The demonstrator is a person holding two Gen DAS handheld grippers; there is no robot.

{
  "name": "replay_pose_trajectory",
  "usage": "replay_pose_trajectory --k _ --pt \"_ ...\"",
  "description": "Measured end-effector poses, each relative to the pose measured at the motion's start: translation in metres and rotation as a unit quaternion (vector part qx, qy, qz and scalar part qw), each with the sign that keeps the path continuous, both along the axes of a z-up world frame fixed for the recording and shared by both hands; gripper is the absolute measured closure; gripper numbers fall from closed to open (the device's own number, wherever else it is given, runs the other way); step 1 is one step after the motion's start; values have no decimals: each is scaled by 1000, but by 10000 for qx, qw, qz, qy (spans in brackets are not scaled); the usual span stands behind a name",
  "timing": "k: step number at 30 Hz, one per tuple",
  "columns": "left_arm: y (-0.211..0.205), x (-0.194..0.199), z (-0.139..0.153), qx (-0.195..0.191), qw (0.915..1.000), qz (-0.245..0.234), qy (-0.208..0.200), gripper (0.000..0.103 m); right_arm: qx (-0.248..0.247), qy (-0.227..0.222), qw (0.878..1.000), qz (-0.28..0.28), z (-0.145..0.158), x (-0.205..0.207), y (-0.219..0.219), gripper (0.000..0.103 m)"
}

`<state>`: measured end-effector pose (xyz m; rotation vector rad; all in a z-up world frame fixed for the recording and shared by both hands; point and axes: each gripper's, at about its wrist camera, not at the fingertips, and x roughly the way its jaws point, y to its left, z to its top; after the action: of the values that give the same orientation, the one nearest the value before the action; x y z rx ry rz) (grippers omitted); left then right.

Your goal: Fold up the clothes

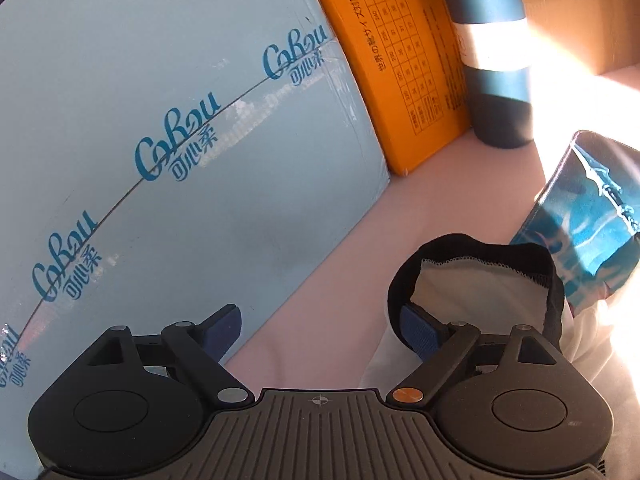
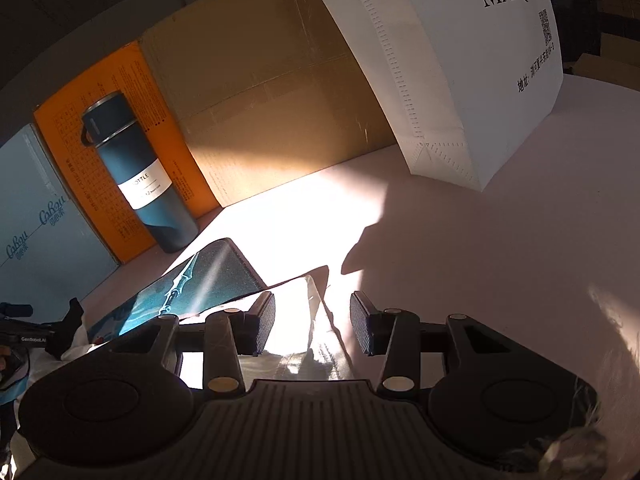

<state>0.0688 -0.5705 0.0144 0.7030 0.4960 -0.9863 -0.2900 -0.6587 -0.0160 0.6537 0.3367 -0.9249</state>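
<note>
- My left gripper (image 1: 320, 330) stands wide open, nothing pressed between its pads; its right-hand finger (image 1: 420, 334) lies against the black collar (image 1: 472, 242) of the shirt (image 1: 480, 292), touching but not pinching.
- My right gripper (image 2: 313, 324) is partly open. A sunlit edge of the garment (image 2: 296, 320) lies between its jaws, yet I see a gap on each side, so I judge it released, not grasped.
- The shirt lies on the pale pink table (image 1: 320, 264): white body, black neckline, and a blue printed panel (image 1: 592, 216) running away from me to the upper right in the left wrist view.
- The relation that matters: from my left gripper the shirt is off to the right, not straight ahead. Ahead of that gripper is only bare table and the light blue carton (image 1: 160, 140).
- From my right gripper the cloth is directly under and ahead, with the printed panel stretching left toward the blue bottle (image 2: 136, 176).
- Its long axis seems to run from my right gripper's jaws toward the left gripper, which shows at the left edge of the right wrist view.
- My right hand looks better lined up on the cloth; my left would need to swing rightward onto the collar to take hold.
- Strong sun glare washes out the cloth's far edge, so I cannot tell exactly where it ends.
</note>
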Motion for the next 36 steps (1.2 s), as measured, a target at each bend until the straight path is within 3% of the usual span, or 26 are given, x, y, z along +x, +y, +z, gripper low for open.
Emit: replay_pose_trajectory --k 2,4,5,6,9,13,16,20,22,26,28,29,31,36 --pt "14 19 14 -772 9930 250 854 14 116 -150 9998 91 0 1 2 64" --pt "32 40 27 -1561 9692 503 1837 12 262 -320 9990 162 -1 3 4 64" --pt "38 42 29 -1662 9625 533 2077 12 281 -377 9987 213 -1 5 6 64" --pt "42 41 31 -1635 9614 518 2153 12 265 -407 9985 266 0 7 9 64" --pt "66 11 37 -1497 9708 -125 1871 12 91 -412 9974 578 6 17 23 64" --pt "132 -26 34 -1466 9733 -541 1684 12 -100 -431 9910 1267 21 42 41 63" --pt "181 -44 25 -1457 9730 -518 1712 11 -234 -350 9825 1812 34 77 53 56" --pt "233 -63 2 -1553 9691 -289 1896 11 -314 -157 9694 2431 40 144 65 35" --pt "250 -68 -7 -1567 9689 -152 1908 11 -180 -58 9637 2663 35 180 69 33" --pt "267 -74 -22 -1502 9706 -156 1876 11 9 490 9660 2537 10 239 69 30" --pt "265 -82 -23 -1404 9765 -205 1621 11 12 572 9687 2414 -2 251 65 58" --pt "264 -85 -24 -1347 9788 -217 1525 11 -27 613 9696 2369 -6 255 63 89" --pt "262 -90 -26 -1232 9826 -230 1369 10 -18 720 9753 2088 -11 262 52 92" --pt "263 -91 -27 -1243 9826 -221 1365 9 -94 745 9879 1355 -3 253 29 89"
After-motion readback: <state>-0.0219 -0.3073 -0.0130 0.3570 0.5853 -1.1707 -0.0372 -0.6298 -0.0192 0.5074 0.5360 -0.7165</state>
